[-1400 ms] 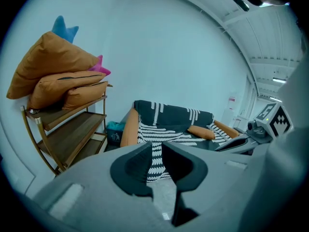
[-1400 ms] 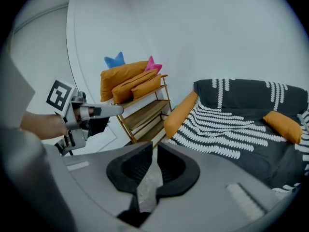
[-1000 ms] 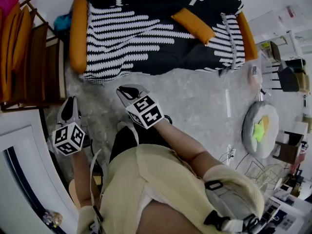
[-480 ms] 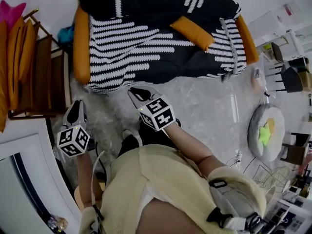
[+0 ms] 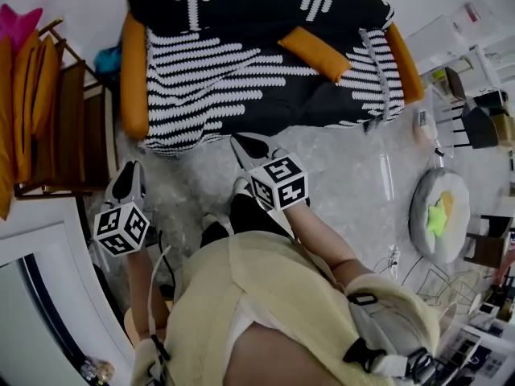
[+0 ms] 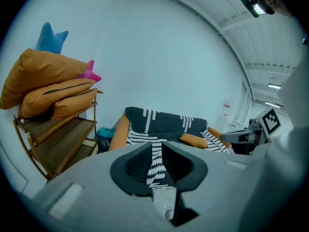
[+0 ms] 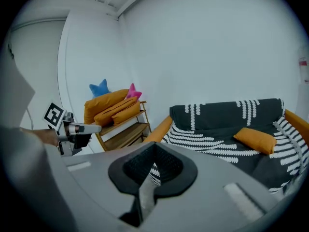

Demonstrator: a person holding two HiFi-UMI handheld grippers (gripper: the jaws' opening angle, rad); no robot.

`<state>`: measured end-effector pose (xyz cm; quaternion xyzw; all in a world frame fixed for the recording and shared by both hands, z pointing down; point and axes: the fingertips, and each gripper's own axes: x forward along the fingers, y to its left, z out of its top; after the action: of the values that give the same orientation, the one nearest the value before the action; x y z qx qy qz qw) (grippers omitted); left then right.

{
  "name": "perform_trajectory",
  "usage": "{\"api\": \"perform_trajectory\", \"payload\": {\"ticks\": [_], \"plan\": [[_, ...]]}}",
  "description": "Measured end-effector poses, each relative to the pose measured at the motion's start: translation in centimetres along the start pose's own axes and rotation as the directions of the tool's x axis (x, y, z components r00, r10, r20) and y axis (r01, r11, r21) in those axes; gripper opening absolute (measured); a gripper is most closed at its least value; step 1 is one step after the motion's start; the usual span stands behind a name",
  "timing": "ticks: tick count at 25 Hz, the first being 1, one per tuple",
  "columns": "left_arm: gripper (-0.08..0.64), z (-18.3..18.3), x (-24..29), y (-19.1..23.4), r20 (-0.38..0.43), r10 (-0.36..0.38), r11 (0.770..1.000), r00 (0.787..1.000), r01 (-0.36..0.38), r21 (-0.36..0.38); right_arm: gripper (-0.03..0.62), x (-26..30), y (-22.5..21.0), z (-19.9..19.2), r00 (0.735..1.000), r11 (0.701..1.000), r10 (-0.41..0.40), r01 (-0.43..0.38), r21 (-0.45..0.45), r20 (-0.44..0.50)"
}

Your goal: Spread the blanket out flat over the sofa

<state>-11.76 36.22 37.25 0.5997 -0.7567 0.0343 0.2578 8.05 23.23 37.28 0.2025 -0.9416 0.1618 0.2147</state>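
Evidently the black blanket with white dashed stripes [image 5: 241,63] already lay over the orange upholstered sofa [image 5: 133,71], covering its back and seat and hanging down the front at the left. A small orange cushion [image 5: 316,52] rested on top of it towards the right, and the cloth looked rumpled along the right arm. Both tools hovered over the pale grey floor [image 5: 346,167], well apart from the sofa. The left gripper [image 5: 127,179] had its jaws a little apart with nothing between them. The right gripper [image 5: 245,145] had just been closing its jaws, and they now met on nothing. The likely danger was in any last tidying. A pull at one edge alone could drag the cloth off the backrest or bunch it under the cushion. The right claw, closed as it was, would only push the fabric into new folds if it arrived unopened.
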Motion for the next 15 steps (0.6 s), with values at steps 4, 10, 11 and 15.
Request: {"api": "perform_trajectory", "payload": {"ticks": [4,10,11,15], "plan": [[0.064,0.2,-0.1,-0.7,0.009,-0.017,1.000,1.000,0.017,-0.003,0.005,-1.2,-1.1,0.5,0.999,0.999,-0.031,0.031,0.017,0.018],[0.064,0.8,0.3,-1.3,0.022,-0.043,0.999,0.999,0.044,-0.007,0.005,-2.2,-2.2,0.6,0.998,0.993,-0.059,0.056,0.102,0.029],[0.064,0.9,0.4,-1.3,0.023,-0.046,0.999,0.999,0.046,-0.008,0.005,-2.3,-2.4,0.5,0.997,0.993,-0.071,0.068,0.094,0.029],[0.063,0.8,0.3,-1.7,0.024,-0.056,0.998,0.998,0.057,-0.014,0.005,-3.0,-2.9,0.2,0.995,0.991,-0.100,0.096,0.095,0.031]]}}
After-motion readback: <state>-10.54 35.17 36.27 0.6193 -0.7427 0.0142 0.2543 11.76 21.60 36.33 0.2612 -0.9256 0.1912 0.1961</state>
